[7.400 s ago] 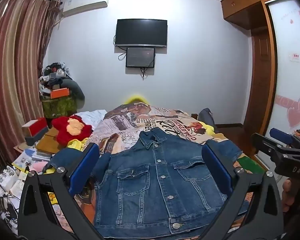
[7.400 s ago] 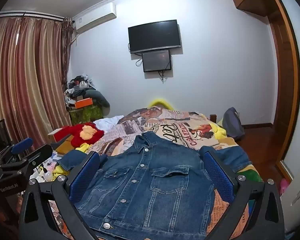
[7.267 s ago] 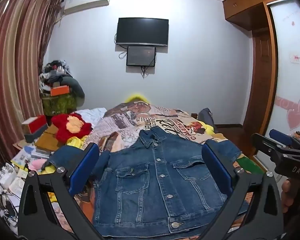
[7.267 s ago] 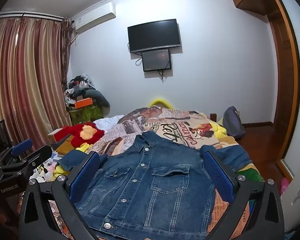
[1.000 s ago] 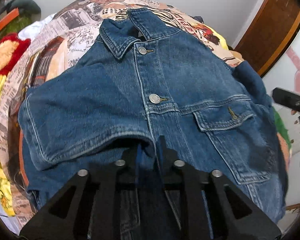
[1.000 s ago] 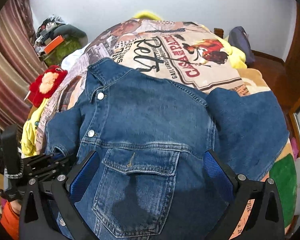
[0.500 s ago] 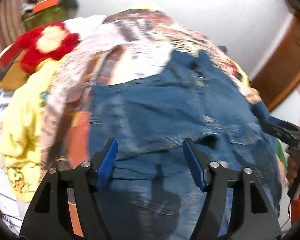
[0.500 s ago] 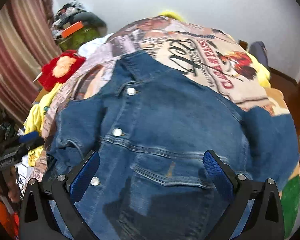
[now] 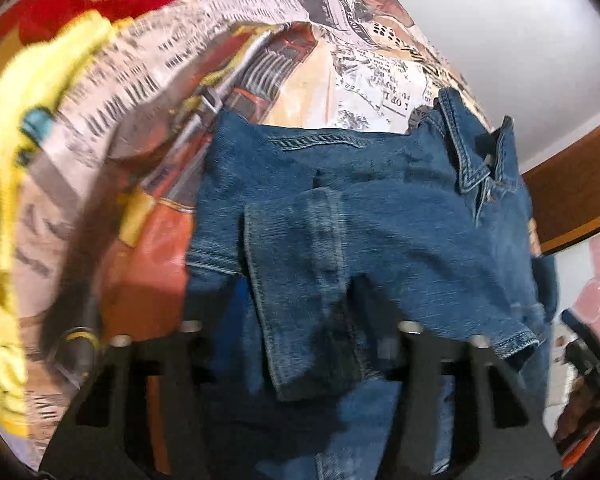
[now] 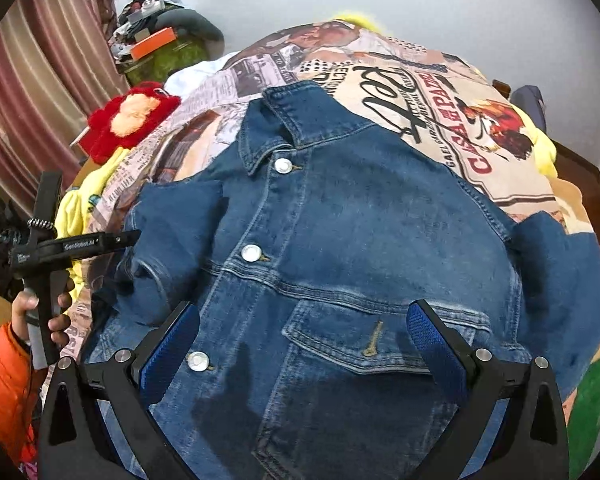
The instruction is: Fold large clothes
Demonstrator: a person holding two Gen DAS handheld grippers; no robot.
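A blue denim jacket lies buttoned and front up on the printed bedspread. Its left sleeve is folded in over the front. My left gripper stands open at the jacket's left edge, with the sleeve cuff lying between and over its fingers; it also shows in the right wrist view, pointing at the sleeve. My right gripper is open and empty, hovering above the chest pocket. The right sleeve lies spread out to the right.
A red plush toy and yellow cloth lie at the bed's left side. A cluttered pile stands by the curtain. A dark bag and wooden floor are at the right.
My left gripper, shut on the sleeve a second ago, has opened and swung to the jacket's left edge, with the sleeve now folded over the front. My right gripper drifted slightly left.
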